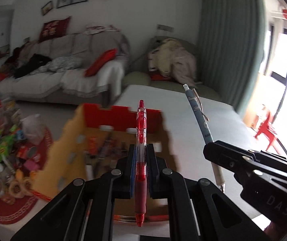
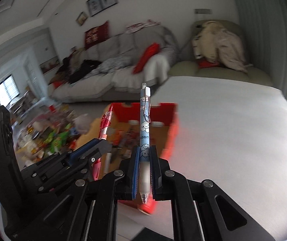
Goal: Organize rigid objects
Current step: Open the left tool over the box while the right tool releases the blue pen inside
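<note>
My left gripper point(image 1: 141, 152) is shut on a red pen point(image 1: 141, 132), which stands upright between the blue pads with its tip toward the camera. My right gripper point(image 2: 145, 154) is shut on a light blue cartoon pen point(image 2: 144, 128), also upright. Both hover over a red cardboard box point(image 1: 121, 116) with a brown inside that holds several blurred small items. In the left wrist view the right gripper point(image 1: 209, 146) sits at right with the blue pen point(image 1: 198, 114). In the right wrist view the left gripper point(image 2: 103, 142) sits at left with the red pen point(image 2: 105, 125).
The box point(image 2: 169, 120) rests on a white table point(image 2: 234, 132). A red round mat point(image 1: 6, 210) heaped with several snacks and toys lies to the left. A grey sofa point(image 1: 63, 68), a green armchair point(image 2: 213, 70) with a blanket and a curtain point(image 1: 230, 36) stand beyond.
</note>
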`<state>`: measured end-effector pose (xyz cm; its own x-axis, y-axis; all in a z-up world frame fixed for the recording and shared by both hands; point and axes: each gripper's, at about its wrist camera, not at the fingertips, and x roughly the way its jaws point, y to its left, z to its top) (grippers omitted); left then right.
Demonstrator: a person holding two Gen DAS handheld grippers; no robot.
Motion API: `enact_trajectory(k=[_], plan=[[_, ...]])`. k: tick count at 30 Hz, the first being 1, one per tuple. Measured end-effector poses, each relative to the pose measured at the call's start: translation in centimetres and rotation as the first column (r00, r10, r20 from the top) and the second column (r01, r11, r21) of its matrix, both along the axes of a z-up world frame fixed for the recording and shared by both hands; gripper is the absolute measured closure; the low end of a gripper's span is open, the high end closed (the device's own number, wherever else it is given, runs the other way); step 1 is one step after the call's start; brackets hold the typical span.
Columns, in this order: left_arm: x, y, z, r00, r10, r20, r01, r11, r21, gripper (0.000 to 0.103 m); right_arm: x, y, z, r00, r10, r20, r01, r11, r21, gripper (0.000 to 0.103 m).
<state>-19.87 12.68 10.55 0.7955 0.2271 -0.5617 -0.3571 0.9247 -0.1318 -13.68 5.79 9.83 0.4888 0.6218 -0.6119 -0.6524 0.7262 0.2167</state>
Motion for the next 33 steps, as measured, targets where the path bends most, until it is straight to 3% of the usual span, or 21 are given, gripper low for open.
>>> enact_trajectory(k=[5,12,13,15,16,17,18,19,21,22,23,24,27,33], plan=[[1.1,4.1,-1.8,0.997,0.06,-0.057,-0.062,0.998,-0.02,0.093,1.3,4.7,-2.3,0.996,0.066,-0.056,-0.067,0.997,-0.031,0.093],[4.6,6.2,-5.9,0.976,0.063,-0.21,-0.071,0.997,-0.032,0.092,5.0,8.0,-6.9,0.982,0.045,-0.183,-0.069,0.99,-0.125,0.092],[4.9,6.4,-6.3,0.973,0.067,-0.223,-0.076,0.997,-0.031,0.085,5.3,7.9,-7.3,0.981,0.047,-0.188,-0.074,0.987,-0.14,0.092],[5.4,6.8,-7.2,0.96,0.094,-0.265,-0.104,0.994,-0.026,0.052,5.7,8.1,-7.9,0.981,0.044,-0.188,-0.078,0.981,-0.177,0.092],[5.5,7.0,-7.5,0.952,0.113,-0.283,-0.124,0.992,-0.023,0.042,5.8,8.0,-8.0,0.983,0.04,-0.182,-0.075,0.98,-0.186,0.092],[5.5,7.3,-7.7,0.948,0.124,-0.293,-0.137,0.99,-0.026,0.026,6.1,7.9,-8.0,0.983,0.032,-0.179,-0.069,0.976,-0.205,0.092],[5.4,7.7,-7.9,0.946,0.136,-0.295,-0.153,0.988,-0.035,0.019,6.3,7.8,-8.0,0.983,0.024,-0.183,-0.064,0.975,-0.213,0.088],[5.2,7.9,-7.9,0.947,0.143,-0.288,-0.16,0.986,-0.039,0.019,6.6,7.6,-8.0,0.982,0.01,-0.188,-0.053,0.973,-0.226,0.079],[4.9,8.5,-7.8,0.938,0.186,-0.291,-0.202,0.979,-0.027,0.016,7.2,7.2,-7.6,0.984,-0.033,-0.174,-0.014,0.966,-0.259,0.028],[4.6,8.9,-7.7,0.932,0.206,-0.297,-0.225,0.974,-0.033,0.013,7.3,6.9,-7.2,0.981,0.001,-0.192,-0.042,0.976,-0.213,0.022],[4.5,9.1,-7.6,0.929,0.222,-0.295,-0.242,0.97,-0.033,0.011,7.3,6.5,-6.9,0.979,0.012,-0.203,-0.051,0.981,-0.188,0.006],[4.1,9.2,-7.2,0.925,0.255,-0.283,-0.272,0.962,-0.022,0.008,7.0,6.1,-6.2,0.984,0.012,-0.175,-0.042,0.985,-0.166,0.0],[2.8,9.1,-6.0,0.914,0.327,-0.24,-0.334,0.942,0.011,0.0,5.4,5.7,-3.9,0.997,0.033,-0.074,-0.043,0.989,-0.139,0.0],[2.5,8.6,-5.0,0.925,0.249,-0.286,-0.267,0.963,-0.028,0.0,4.3,4.9,-2.2,0.997,0.045,-0.063,-0.055,0.986,-0.159,0.0]])
